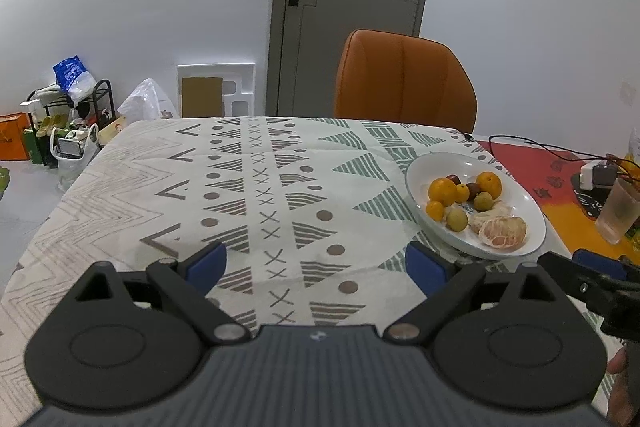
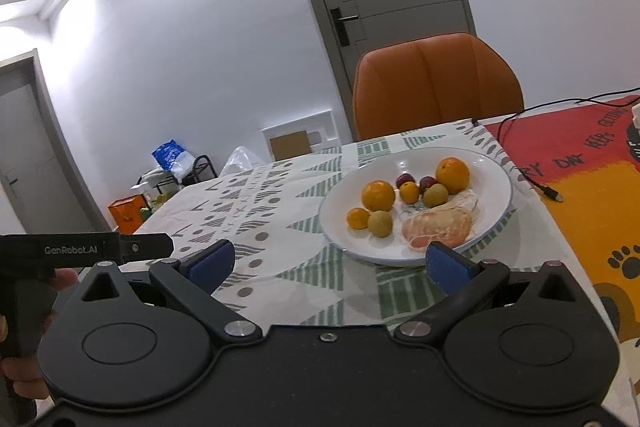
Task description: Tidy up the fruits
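Observation:
A white plate on the patterned tablecloth holds two oranges, small yellow-orange fruits, small green fruits, small red fruits and a peeled citrus. My left gripper hovers open over bare cloth, left of the plate, with nothing between its blue pads. My right gripper is open too, just short of the plate's near rim; its right pad overlaps the rim in the picture. Nothing is held.
An orange chair stands behind the table's far edge. To the right of the plate lie a red and orange mat, a black cable, a plastic cup and a charger. Bags and boxes sit on the floor at left.

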### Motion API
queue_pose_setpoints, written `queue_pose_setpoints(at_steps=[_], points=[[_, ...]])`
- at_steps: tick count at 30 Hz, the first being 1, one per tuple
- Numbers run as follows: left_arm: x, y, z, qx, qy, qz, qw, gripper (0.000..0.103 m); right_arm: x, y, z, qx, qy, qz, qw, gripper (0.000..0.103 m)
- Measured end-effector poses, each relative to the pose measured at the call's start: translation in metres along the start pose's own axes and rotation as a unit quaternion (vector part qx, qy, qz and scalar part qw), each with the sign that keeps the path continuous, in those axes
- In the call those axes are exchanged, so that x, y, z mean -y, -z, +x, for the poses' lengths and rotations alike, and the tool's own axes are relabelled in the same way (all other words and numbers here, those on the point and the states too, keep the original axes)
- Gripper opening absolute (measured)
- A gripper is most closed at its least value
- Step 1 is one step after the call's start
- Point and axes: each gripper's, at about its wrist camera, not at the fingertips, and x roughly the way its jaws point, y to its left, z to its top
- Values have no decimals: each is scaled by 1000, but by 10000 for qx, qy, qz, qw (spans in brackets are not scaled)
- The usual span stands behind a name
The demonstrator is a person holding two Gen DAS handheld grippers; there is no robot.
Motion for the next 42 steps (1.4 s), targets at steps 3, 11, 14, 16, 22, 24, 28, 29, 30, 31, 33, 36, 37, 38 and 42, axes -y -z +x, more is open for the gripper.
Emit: queue_pose_setpoints(at_steps=[3,11,14,16,22,24,28,29,30,31,33,36,37,38,42], points=[[-3,2,-7,1,3,8,10000,96,-7,0,-4,-17,-73,-48,10000,103],[-16,10,-29,64,41,-44,10000,98,-26,2,-14,27,-162,-224,9996,103],[-20,13,-37,103,42,-58,9999,98,-33,3,-18,27,-212,-260,9994,103],[-23,15,-40,103,33,-66,9999,98,-35,3,-19,7,-234,-268,9994,103],[-32,23,-51,78,-86,-124,9999,98,-45,7,-27,-77,-371,-418,9984,103],[-35,26,-54,78,-126,-146,9998,98,-47,9,-30,-88,-405,-453,9981,103],[-41,34,-60,38,-170,-178,9997,98,-48,13,-33,-147,-418,-444,9980,103],[-42,36,-61,28,-188,-186,9996,98,-48,13,-34,-155,-412,-439,9981,103],[-44,38,-63,18,-196,-196,9996,98,-49,14,-35,-172,-413,-437,9980,103],[-46,40,-64,5,-194,-207,9996,98,-49,16,-36,-189,-416,-433,9980,103],[-48,44,-66,-19,-190,-212,9996,98,-49,18,-38,-219,-417,-424,9980,103],[-53,51,-69,-45,-207,-224,9995,98,-50,21,-40,-265,-375,-412,9981,103],[-54,54,-69,-62,-204,-239,9995,98,-50,23,-41,-274,-367,-409,9981,103],[-56,56,-69,-87,-203,-262,9994,98,-50,24,-42,-276,-364,-406,9981,103],[-60,62,-68,-172,-198,-283,9993,98,-51,29,-43,-328,-320,-364,9983,103]])
